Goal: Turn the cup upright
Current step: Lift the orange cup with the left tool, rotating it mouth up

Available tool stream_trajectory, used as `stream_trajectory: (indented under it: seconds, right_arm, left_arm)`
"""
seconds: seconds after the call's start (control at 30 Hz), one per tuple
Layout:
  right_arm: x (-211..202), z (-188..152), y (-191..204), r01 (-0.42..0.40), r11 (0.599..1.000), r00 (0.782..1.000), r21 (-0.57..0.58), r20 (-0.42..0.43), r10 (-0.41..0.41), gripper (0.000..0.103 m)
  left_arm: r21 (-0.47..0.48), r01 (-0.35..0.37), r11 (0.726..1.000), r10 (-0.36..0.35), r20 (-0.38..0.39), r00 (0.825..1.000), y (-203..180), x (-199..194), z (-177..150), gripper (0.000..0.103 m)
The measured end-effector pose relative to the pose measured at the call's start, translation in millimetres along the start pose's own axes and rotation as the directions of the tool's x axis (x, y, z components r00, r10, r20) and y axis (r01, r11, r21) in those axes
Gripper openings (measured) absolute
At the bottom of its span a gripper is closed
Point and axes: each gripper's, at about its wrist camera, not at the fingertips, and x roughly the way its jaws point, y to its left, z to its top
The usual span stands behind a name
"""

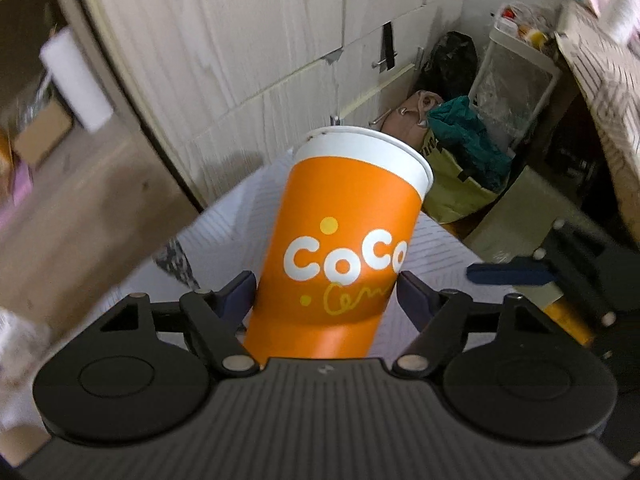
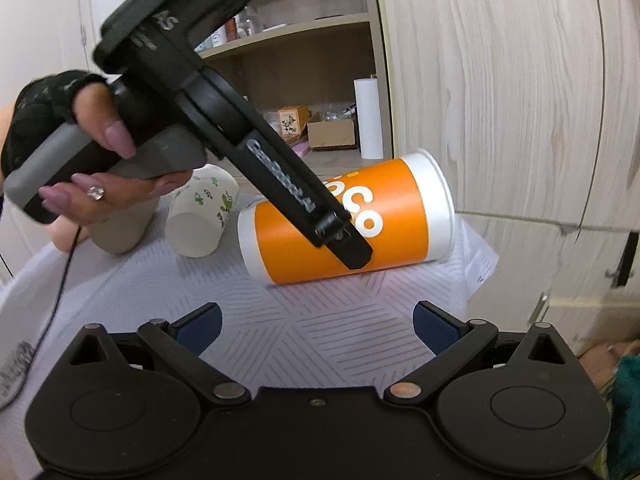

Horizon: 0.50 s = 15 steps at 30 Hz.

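An orange paper cup (image 1: 340, 236) with white "CoCo" lettering sits between the fingers of my left gripper (image 1: 326, 292), which is shut on its lower body. In the right wrist view the orange cup (image 2: 392, 216) lies tilted on its side just above the white patterned cloth (image 2: 312, 320), rim to the right, with my left gripper (image 2: 344, 240) clamped across it. My right gripper (image 2: 318, 326) is open and empty, a little in front of the cup. It also shows at the right edge of the left wrist view (image 1: 516, 274).
A white cup with green print (image 2: 200, 216) lies on its side and a beige cup (image 2: 120, 228) stands behind it on the cloth. A wooden cabinet (image 2: 500, 80), shelves with a paper roll (image 2: 370, 120), and bags on the floor (image 1: 464, 160) surround the table.
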Motion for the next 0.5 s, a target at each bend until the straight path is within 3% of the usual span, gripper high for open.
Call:
stream_trajectory:
  seconds: [0.1, 0.2, 0.33, 0.5]
  right_arm:
    - [-4, 2, -4, -0.076, 0.995, 0.997, 0.062, -0.003, 0.077, 0.103]
    - [-5, 5, -7, -0.096, 0.991, 0.995, 0.095, 0.000, 0.096, 0.103]
    - [-1, 8, -13, -0.110, 0.982, 0.993, 0.155, -0.015, 0.114, 0.103]
    - [8, 6, -24, -0.125, 0.965, 0.990, 0.232, -0.038, 0.137, 0.103]
  left_arm:
    - [-0.095, 0.042, 0.995, -0.045, -0.028, 0.999, 7, -1, -4, 0.073]
    - [-0.177, 0.077, 0.981, -0.086, -0.045, 0.995, 12, -1, -9, 0.072]
    - [-0.334, 0.195, 0.922, -0.222, -0.046, 0.974, 20, 1, -20, 0.071]
    - [-0.391, 0.216, 0.895, -0.251, -0.040, 0.967, 10, 4, -31, 0.071]
